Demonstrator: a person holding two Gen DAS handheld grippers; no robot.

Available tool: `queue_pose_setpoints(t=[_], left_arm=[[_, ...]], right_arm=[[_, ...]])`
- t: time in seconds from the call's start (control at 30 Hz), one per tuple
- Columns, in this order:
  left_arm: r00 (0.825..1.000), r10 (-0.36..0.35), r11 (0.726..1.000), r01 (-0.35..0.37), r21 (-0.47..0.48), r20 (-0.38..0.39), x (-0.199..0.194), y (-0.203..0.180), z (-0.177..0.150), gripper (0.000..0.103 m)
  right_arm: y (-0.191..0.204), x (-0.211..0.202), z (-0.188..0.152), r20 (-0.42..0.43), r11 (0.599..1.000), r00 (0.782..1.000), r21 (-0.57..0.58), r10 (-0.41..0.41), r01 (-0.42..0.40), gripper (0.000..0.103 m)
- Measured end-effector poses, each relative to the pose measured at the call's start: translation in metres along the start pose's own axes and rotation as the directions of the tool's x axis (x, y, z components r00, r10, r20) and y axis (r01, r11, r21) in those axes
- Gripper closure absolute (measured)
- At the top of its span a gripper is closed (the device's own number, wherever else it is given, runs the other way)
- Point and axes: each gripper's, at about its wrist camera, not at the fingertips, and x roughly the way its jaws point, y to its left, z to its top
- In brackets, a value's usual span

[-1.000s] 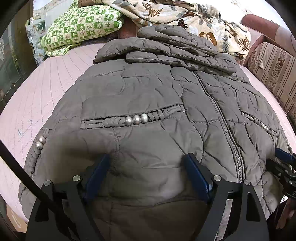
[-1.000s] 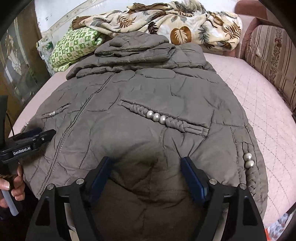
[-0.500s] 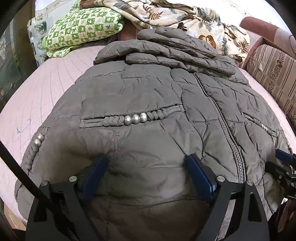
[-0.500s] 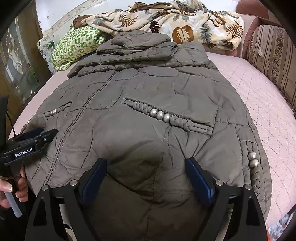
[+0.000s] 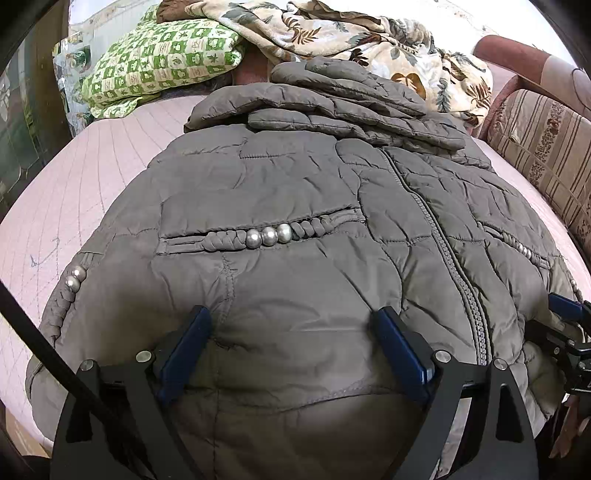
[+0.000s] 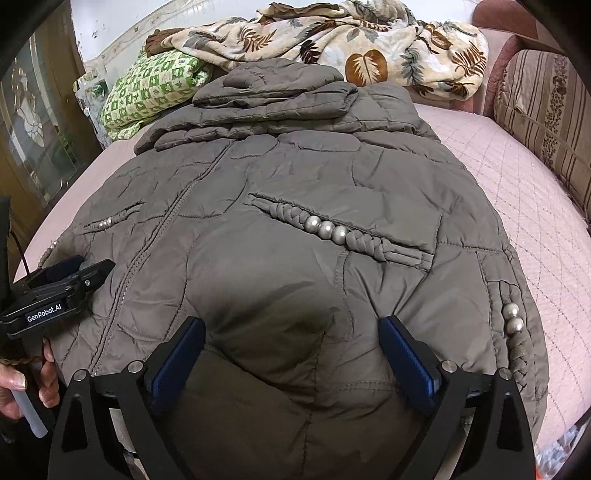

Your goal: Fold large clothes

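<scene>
A grey-brown quilted jacket (image 5: 295, 192) lies front up on the bed, zip closed, sleeves and hood folded across its top. Braided pocket trims carry silver beads (image 5: 269, 236). My left gripper (image 5: 291, 314) hovers open over the hem's left half, with puffy fabric bulging between the blue pads but not pinched. My right gripper (image 6: 291, 321) stands over the hem's right half; its jaws are opening, and the fabric (image 6: 295, 177) between them lies loose. Each gripper shows at the edge of the other's view: the left gripper (image 6: 70, 280), the right gripper (image 5: 565, 314).
The jacket rests on a pink quilted bed cover (image 5: 74, 192). A green checked pillow (image 5: 159, 62) and a floral blanket (image 5: 332, 33) are piled at the far end. A striped sofa cushion (image 5: 546, 140) runs along the right. A glass-fronted cabinet (image 6: 33, 147) stands left.
Both grippers' jaws have spread wider over the hem. Neither hand has shifted, and the jacket lies as before.
</scene>
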Motion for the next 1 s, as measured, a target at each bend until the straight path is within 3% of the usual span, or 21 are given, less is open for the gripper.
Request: queue_pose_setpoints(t=[1.0], left_arm=[[0.999,0.024,1.000,-0.024,0.010,0.029,-0.0030,-0.0036,-0.0025,0.012]], right_arm=[[0.0086,0.0057,0.0020,-0.013,0.999,0.999,-0.021,-0.045,0.044,0.001]])
